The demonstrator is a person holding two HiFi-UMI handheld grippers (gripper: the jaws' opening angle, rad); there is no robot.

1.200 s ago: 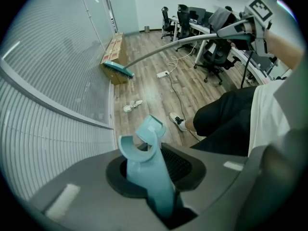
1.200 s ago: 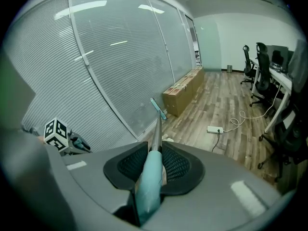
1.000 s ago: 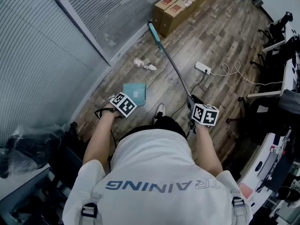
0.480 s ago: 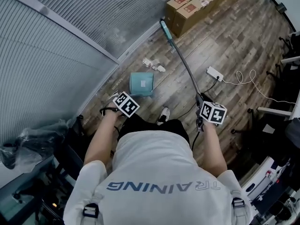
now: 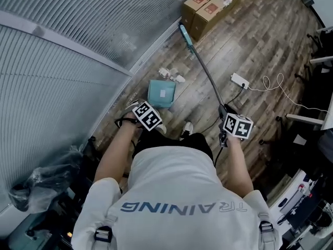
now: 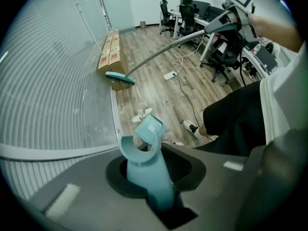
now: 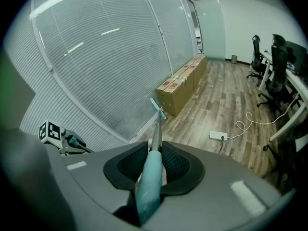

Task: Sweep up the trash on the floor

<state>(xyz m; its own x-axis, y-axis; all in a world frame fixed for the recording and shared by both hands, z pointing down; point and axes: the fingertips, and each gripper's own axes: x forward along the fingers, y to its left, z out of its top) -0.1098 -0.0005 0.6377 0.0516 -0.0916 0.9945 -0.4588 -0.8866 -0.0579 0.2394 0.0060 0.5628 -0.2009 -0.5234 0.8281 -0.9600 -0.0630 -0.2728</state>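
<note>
The step in hand looks like the setup for the sweep — broom and dustpan are both carried, but nothing is gathered yet. The left gripper (image 6: 156, 170) is clamped on the teal handle of the dustpan (image 5: 161, 94), whose pan shows just below the trash (image 5: 171, 75) in the head view. The trash is a few white crumpled scraps on the wood floor (image 5: 260, 40) at the foot of the glass wall (image 5: 78, 35), centre-top of the frame. The right gripper (image 7: 153, 170) is closed around the grip of the broom (image 5: 205, 74). Its long shaft runs up the frame to the broom head (image 5: 183, 33), beyond the scraps and beside the cardboard boxes (image 5: 208, 7). Next, I judge, the pan's lip must sit flat on the floor beside the scraps, and the broom head must draw them toward it — a short pull.
</note>
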